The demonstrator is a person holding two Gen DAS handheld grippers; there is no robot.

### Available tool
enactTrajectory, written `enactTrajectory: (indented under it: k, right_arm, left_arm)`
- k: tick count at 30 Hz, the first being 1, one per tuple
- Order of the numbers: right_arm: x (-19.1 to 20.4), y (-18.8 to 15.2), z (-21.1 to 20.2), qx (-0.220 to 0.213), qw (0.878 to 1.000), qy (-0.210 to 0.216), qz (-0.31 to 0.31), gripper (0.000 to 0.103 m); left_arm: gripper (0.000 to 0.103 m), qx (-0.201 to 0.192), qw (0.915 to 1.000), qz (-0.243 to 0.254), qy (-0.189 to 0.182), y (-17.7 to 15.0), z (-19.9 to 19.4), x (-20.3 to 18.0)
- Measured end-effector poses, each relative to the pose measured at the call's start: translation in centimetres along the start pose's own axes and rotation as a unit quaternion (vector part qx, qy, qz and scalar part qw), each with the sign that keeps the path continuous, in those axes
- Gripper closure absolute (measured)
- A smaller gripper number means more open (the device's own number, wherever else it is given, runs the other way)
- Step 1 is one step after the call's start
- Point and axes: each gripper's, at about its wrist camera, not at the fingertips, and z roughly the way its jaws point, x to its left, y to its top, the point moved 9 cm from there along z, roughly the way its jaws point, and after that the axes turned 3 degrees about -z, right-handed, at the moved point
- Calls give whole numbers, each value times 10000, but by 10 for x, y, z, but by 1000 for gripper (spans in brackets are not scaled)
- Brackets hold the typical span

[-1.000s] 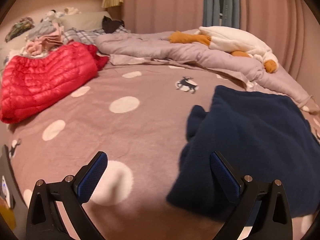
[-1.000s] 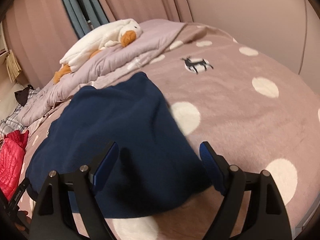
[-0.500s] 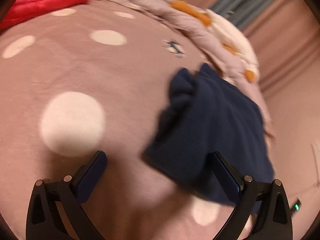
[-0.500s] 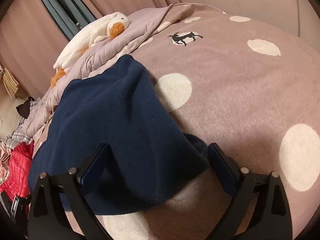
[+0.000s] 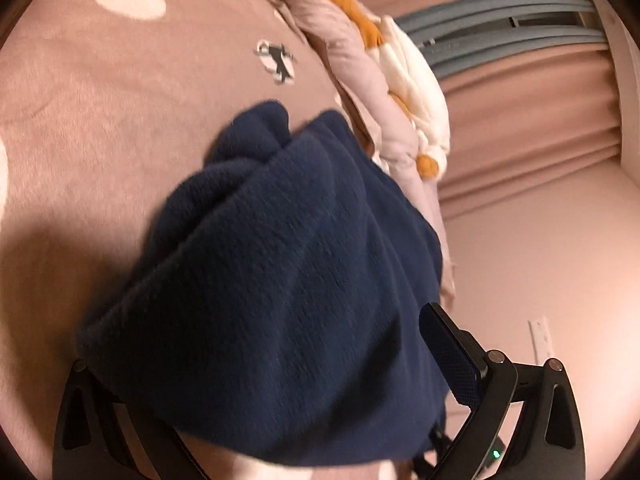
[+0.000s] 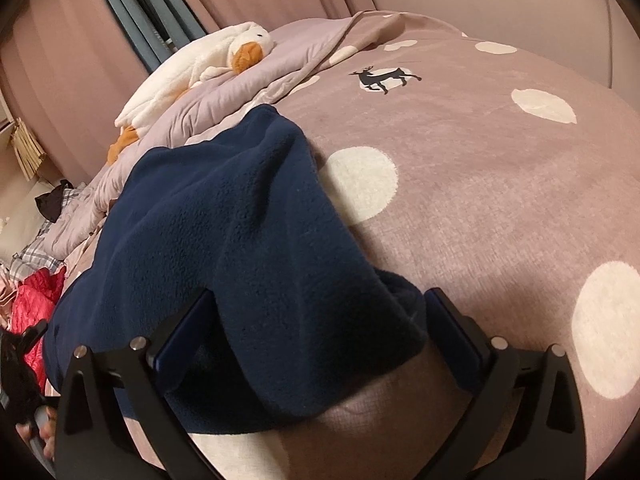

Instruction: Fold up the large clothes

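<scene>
A navy fleece garment point(image 6: 256, 248) is spread on the bed point(image 6: 500, 208), beside a white plush goose point(image 6: 200, 64). Its near edge is seen between the wide-apart fingers of the right gripper point(image 6: 320, 336), which are not closed on it. In the left wrist view the fleece point(image 5: 280, 280) is draped between the spread fingers of the left gripper point(image 5: 260, 364), one finger being covered. No writing can be read.

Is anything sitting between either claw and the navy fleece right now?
Nothing visible. The navy fleece already lies between the open fingers of the right claw, and it fills the gap of the left claw too, hiding that claw's left finger.
</scene>
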Motion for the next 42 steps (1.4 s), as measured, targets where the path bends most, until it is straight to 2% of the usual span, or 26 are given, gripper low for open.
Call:
enactTrajectory:
  k: [2, 4, 5, 8, 10, 12, 13, 14, 15, 18, 19, 20, 21, 22, 24, 28, 31, 33, 34, 35, 36, 38, 40, 42]
  right_arm:
    - [0, 0, 0, -38, 10000, 57, 25, 0]
    - [1, 0, 0, -61, 9998, 159, 74, 0]
    - [1, 0, -1, -49, 9997, 226, 120, 0]
    - [10, -1, -7, 202, 9949, 777, 615, 0]
    - [24, -8, -16, 439, 9795, 1491, 1280, 1]
    - [39, -17, -15, 668, 9553, 2166, 1898, 2]
    - [46, -16, -12, 649, 9459, 2412, 2071, 4]
    - [49, -14, -8, 573, 9436, 2491, 2104, 5]
    - [49, -9, -1, 456, 9445, 2437, 2157, 10]
    - [42, -2, 24, 290, 9519, 2080, 2233, 34]
    - [43, 0, 29, 318, 9556, 2034, 2110, 48]
    - [46, 0, 33, 353, 9626, 1910, 1887, 52]
    - [47, -1, 34, 353, 9639, 1886, 1848, 56]
    - [47, -1, 31, 335, 9629, 1912, 1877, 62]
    - [39, -3, 21, 344, 9582, 1975, 2042, 66]
    - [45, -11, -9, 417, 9597, 1979, 1952, 67]
    - [44, -24, -25, 572, 9580, 2117, 1846, 64]
    - [34, -36, -19, 829, 9490, 2189, 2111, 58]
    - [27, -41, -16, 901, 9418, 2241, 2337, 58]
    - [22, -43, -16, 934, 9323, 2370, 2569, 58]
    - [21, -45, -20, 924, 9291, 2433, 2629, 55]
    - [22, -46, -33, 895, 9389, 2292, 2405, 49]
    - [25, -44, -43, 809, 9581, 1950, 1934, 44]
    - [21, -43, -45, 853, 9644, 1768, 1772, 39]
  left_arm:
    - [7, -264, 9995, 28, 143, 6, -2, 4]
    - [18, -515, 9971, 291, 472, 8, 2, 8]
    - [21, -578, 9960, 440, 514, 8, 4, 8]
    - [25, -682, 9941, 662, 520, 9, 1, 12]
    - [26, -644, 9953, 559, 451, 10, -1, 15]
    - [27, -601, 9962, 480, 417, 11, -1, 17]
    - [27, -567, 9964, 464, 417, 12, -1, 17]
    - [28, -541, 9966, 460, 413, 12, -1, 17]
    - [28, -497, 9970, 443, 393, 13, -1, 18]
    - [29, -482, 9970, 430, 432, 13, -1, 17]
    - [30, -494, 9962, 470, 540, 12, 0, 17]
    - [32, -494, 9948, 533, 715, 12, 1, 16]
    - [33, -499, 9938, 579, 811, 9, -2, 15]
    - [36, -510, 9921, 649, 941, 7, -5, 12]
    - [42, -530, 9912, 696, 996, 5, -12, 10]
    - [46, -666, 9854, 1079, 1134, -3, -37, 6]
    - [46, -598, 9896, 814, 1025, -16, -55, 21]
    - [42, -525, 9930, 655, 831, -18, -54, 28]
    - [35, -479, 9933, 624, 845, -17, -53, 30]
    - [32, -438, 9936, 590, 854, -16, -51, 31]
    - [31, -363, 9948, 511, 806, -15, -50, 33]
    - [29, -240, 9966, 324, 712, -13, -49, 34]
    - [26, -222, 9973, 217, 668, -12, -49, 34]
    - [25, -245, 9965, 273, 751, -12, -48, 33]
